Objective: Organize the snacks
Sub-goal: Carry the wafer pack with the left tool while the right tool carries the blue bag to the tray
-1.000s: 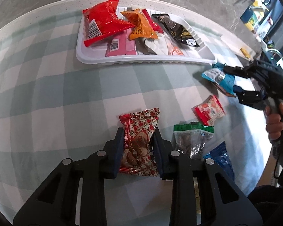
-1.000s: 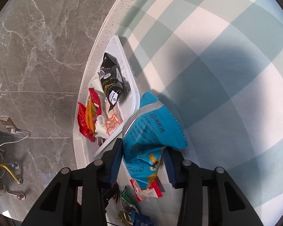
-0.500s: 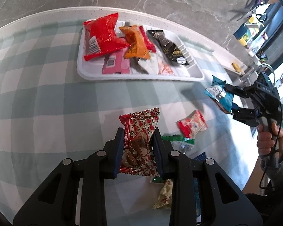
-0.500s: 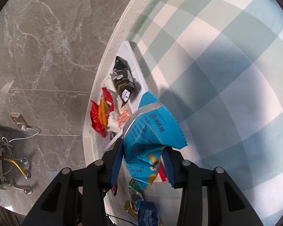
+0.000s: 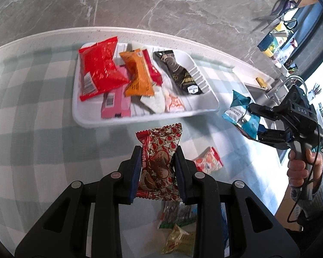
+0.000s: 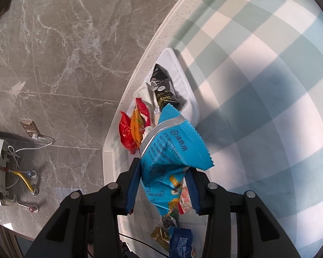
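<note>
The red packet (image 5: 159, 161) is pinched in the left gripper (image 5: 158, 172) above the checked cloth (image 5: 43, 129), near the tray's (image 5: 140, 119) front rim, with open cloth to its left. The blue packet (image 6: 170, 157) is clamped in the right gripper (image 6: 163, 185) off the tray's end. Only the right view shows a wall socket (image 6: 30, 129); only the left shows a sink tap (image 5: 290, 81).

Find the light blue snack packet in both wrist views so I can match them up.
Left wrist: the light blue packet is at the right edge, between the right gripper fingers, right of the white tray.
Right wrist: the packet fills the lower centre, pinched between the fingers.
Shared landmark: the black sachet in the tray.
</note>
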A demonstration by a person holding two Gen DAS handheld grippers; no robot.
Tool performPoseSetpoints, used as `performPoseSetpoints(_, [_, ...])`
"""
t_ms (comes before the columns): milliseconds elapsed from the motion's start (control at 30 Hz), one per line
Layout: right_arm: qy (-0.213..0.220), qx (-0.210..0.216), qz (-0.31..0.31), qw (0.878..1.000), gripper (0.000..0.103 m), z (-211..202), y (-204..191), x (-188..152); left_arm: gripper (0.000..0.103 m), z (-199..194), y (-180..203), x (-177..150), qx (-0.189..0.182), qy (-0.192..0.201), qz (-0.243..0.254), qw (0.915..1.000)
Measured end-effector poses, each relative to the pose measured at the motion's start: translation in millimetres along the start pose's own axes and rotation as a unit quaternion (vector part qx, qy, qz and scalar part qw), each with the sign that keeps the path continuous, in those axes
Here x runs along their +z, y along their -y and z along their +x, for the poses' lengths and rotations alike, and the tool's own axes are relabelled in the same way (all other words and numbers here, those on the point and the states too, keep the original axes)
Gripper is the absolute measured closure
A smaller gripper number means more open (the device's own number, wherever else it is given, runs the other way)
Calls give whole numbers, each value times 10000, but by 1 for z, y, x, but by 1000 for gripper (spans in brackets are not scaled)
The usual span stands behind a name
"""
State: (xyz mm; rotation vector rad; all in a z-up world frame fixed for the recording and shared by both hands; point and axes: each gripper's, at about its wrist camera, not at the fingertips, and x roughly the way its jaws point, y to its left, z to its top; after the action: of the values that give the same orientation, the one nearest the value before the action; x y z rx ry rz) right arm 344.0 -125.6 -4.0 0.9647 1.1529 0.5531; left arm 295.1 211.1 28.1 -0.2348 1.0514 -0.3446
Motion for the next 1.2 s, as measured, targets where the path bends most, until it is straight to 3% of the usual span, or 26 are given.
performPoseSetpoints(1200, [-380, -159, -832, 9957, 60, 69, -49, 59, 76, 45, 14, 115, 49, 227, 385, 9990])
